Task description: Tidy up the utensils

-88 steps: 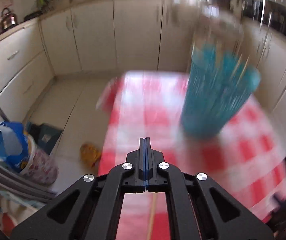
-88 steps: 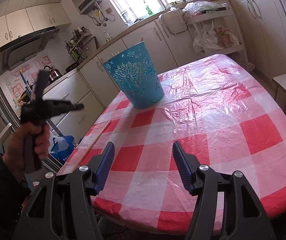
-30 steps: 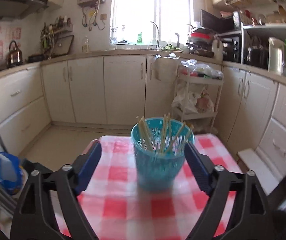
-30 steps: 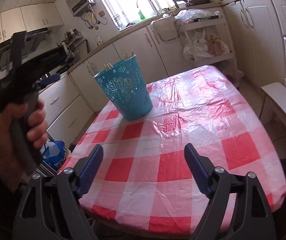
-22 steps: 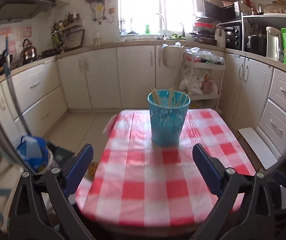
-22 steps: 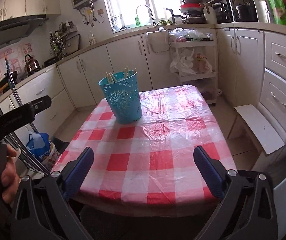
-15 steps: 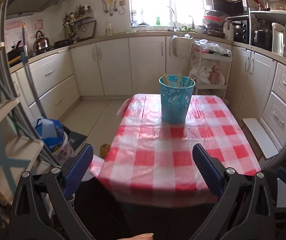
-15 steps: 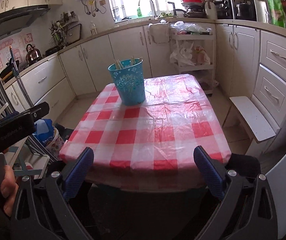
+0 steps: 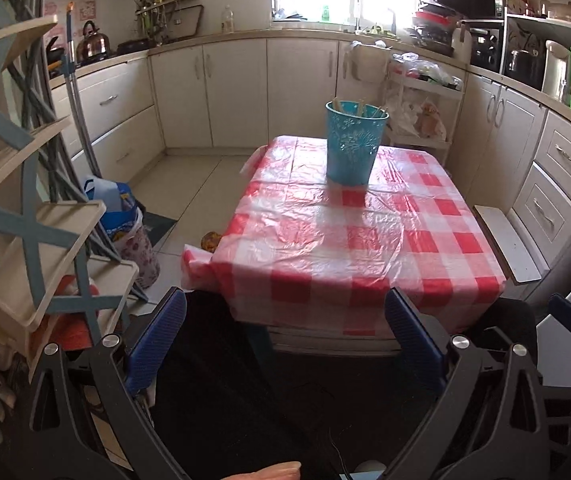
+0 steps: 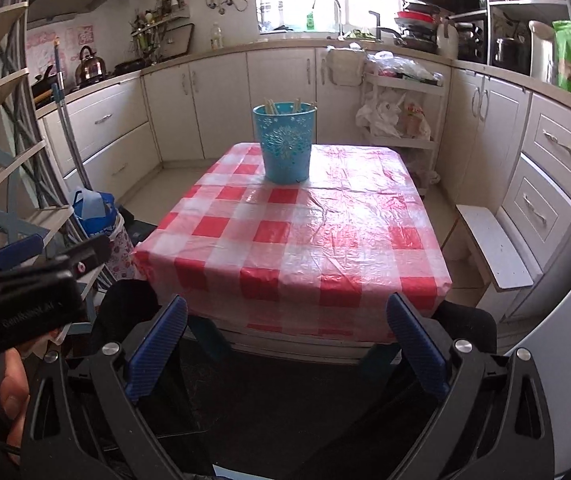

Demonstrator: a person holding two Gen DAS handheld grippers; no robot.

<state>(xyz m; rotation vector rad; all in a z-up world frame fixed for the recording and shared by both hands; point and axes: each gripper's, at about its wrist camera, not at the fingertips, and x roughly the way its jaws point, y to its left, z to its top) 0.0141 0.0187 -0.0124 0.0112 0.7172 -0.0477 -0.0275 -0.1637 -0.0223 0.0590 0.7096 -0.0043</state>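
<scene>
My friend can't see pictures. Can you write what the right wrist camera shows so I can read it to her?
A blue bucket holding wooden sticks stands at the far end of a table with a red-and-white checked cloth, in a kitchen. Near the camera, the right gripper is open and empty, short of the table.
</scene>
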